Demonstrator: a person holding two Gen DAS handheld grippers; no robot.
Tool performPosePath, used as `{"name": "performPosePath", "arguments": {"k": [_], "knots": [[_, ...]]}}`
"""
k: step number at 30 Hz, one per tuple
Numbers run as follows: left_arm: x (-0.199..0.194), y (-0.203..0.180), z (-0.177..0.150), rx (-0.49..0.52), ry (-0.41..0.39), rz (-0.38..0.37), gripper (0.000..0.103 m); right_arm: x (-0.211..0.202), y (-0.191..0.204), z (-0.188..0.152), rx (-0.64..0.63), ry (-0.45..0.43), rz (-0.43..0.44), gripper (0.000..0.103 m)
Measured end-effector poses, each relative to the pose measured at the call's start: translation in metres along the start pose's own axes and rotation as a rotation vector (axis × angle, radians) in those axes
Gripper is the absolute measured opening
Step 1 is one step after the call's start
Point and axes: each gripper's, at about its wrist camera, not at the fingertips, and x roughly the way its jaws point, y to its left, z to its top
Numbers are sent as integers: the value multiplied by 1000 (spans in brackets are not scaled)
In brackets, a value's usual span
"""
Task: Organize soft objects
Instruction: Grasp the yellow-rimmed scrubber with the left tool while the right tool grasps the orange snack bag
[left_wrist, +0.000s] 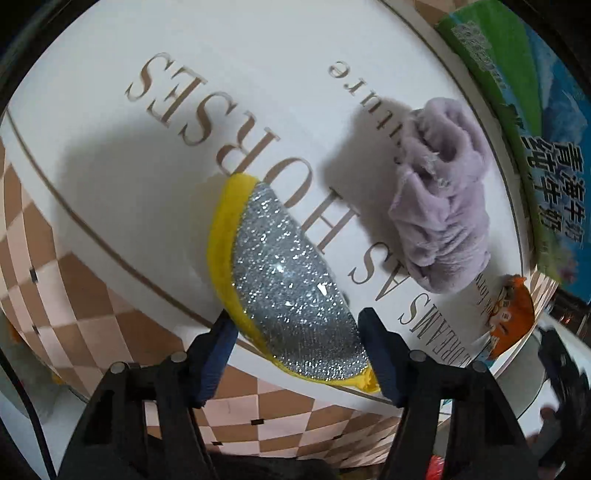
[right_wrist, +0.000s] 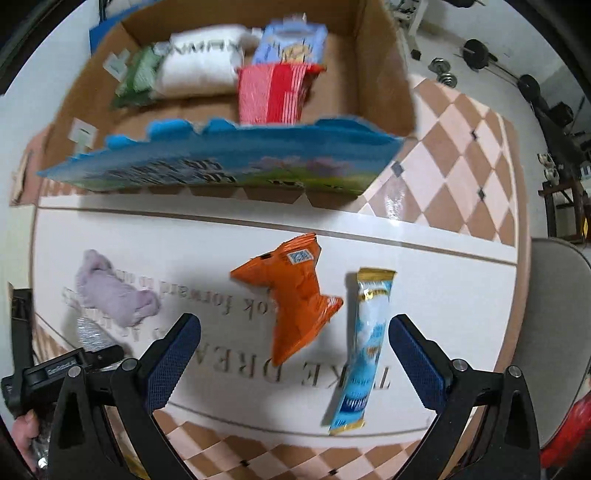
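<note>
Left gripper (left_wrist: 297, 345) is straddling the scouring sponge (left_wrist: 284, 284) at the near edge of the white mat (left_wrist: 110, 155); fingers spread, flanking its near end, not yet clenched. Sponge's long axis is running away from the fingers. Right gripper (right_wrist: 293, 345) is hovering released over the orange packet (right_wrist: 291, 295), clearly farther from the sponge.

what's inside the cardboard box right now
In the box: a white pack, a green pack, a red pack and a light blue pack. The box's near wall hides whatever lies low behind it.
</note>
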Motion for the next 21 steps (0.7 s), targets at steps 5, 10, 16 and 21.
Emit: {"name": "performPosePath", "arguments": {"k": [5,10,16,21], "knots": [[-10,-13,-1,228,-75,206,60,47,3,14,-79,42,-16,101],[-12,-18,6,337,-99,326,63,61,8,8,-96,93,19,60],[-9,-18,15,295,-83,293,63,50,22,-23,-45,140,19,42],[-12,-8,13,292,-95,271,56,41,41,-60,-31,192,60,42]]}}
